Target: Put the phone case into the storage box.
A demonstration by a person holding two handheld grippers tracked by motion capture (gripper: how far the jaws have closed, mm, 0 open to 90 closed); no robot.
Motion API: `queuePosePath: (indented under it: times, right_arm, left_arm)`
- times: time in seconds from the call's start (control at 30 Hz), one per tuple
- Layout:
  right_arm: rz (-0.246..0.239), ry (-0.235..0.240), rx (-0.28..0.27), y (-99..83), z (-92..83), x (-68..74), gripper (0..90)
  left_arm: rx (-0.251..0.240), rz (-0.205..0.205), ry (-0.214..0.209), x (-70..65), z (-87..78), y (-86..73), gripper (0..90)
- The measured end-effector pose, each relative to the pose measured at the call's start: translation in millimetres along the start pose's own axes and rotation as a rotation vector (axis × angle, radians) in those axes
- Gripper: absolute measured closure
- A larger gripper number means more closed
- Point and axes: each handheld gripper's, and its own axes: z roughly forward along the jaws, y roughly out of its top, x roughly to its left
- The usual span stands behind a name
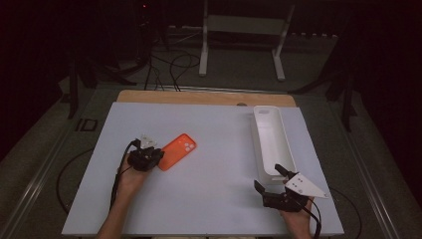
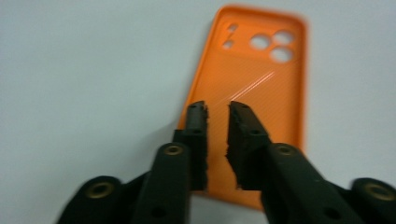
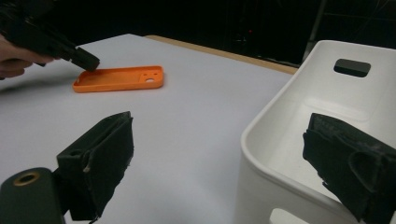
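The left gripper hangs just over the near end of the orange phone case, its jaws parted by a narrow gap and nothing pinched between them, while the right gripper sits wide open and empty at the near end of the long white bin. The case lies flat on the pale table, left of centre and well apart from the bin, inner side up, with a raised lip running round its edge. It looks like thin moulded plastic or rubber, matte, with fine diagonal ribbing and a cluster of round camera cut-outs at the far end (that corner is probably the weakest spot). I judge it very light and somewhat bendy, so a flat pinch from above will likely skid. The better hold is the rim: one jaw inside the lip, one outside, along a long side. The bin is smooth, glossy, rigid, rounded at the corners, with a slot handle.
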Motion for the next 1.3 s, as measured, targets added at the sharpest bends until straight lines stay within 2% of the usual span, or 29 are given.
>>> queuePosePath:
  times: [0.23, 0.37, 0.4, 0.43, 0.47, 0.5, 0.57, 0.67, 0.87, 1.0, 1.03, 1.1, 1.13, 1.3]
  right_arm:
    - [-0.002, -0.008, -0.009, 2.3, 0.1, -2.7, 8.8]
    - [0.001, -0.013, -0.009, 5.0, 0.6, -6.3, 8.7]
    - [0.001, -0.013, -0.009, 5.0, 0.6, -6.3, 8.7]
    - [-0.001, -0.014, -0.010, 6.1, 0.6, -7.0, 8.7]
    - [-0.005, -0.014, -0.014, 8.4, 0.3, -8.2, 8.8]
    - [-0.003, -0.013, -0.015, 9.5, 0.3, -8.7, 8.8]
    - [-0.008, 0.000, -0.016, 12.1, 0.8, -10.8, 8.8]
    - [-0.023, 0.005, -0.006, 14.8, 3.0, -13.4, 8.8]
    - [0.006, 0.007, -0.008, 16.9, 6.3, -21.0, 8.8]
    - [0.025, 0.002, -0.018, 16.7, 7.0, -23.7, 8.7]
    - [0.027, -0.004, -0.023, 16.3, 6.5, -23.5, 8.7]
    - [0.039, -0.008, -0.037, 13.1, 3.9, -22.3, 8.7]
    - [0.039, -0.005, -0.036, 12.1, 3.4, -21.8, 8.7]
    - [0.020, -0.012, -0.031, 8.9, 1.0, -19.6, 8.8]
  left_arm:
    - [-0.098, -0.023, -0.057, 3.6, -25.9, 2.3, 61.2]
    - [-0.198, 0.002, -0.112, 1.0, -47.6, 1.4, 53.8]
    - [-0.198, 0.002, -0.112, 1.0, -47.6, 1.4, 48.4]
    - [-0.240, 0.016, -0.114, -0.9, -57.5, 0.3, 48.4]
    - [-0.259, 0.019, -0.118, -1.4, -61.7, -0.6, 37.5]
    - [-0.289, 0.024, -0.126, -1.8, -68.6, -2.9, 33.6]
    - [-0.315, 0.025, -0.114, -2.4, -77.4, -6.6, 25.8]
    - [-0.334, 0.033, -0.097, -2.1, -91.3, -17.5, 15.2]
    - [-0.334, 0.026, -0.067, -2.0, -102.3, -40.4, 2.7]
    - [-0.331, 0.012, -0.067, -1.6, -103.7, -51.3, 0.5]
    - [-0.339, -0.004, -0.085, -1.1, -105.7, -56.7, 0.5]
    - [-0.336, 0.008, -0.074, -1.4, -107.5, -58.0, 0.5]
    - [-0.345, 0.003, -0.082, -0.9, -108.3, -58.7, 0.5]
    - [-0.328, 0.012, -0.079, -2.0, -109.2, -61.2, 0.4]
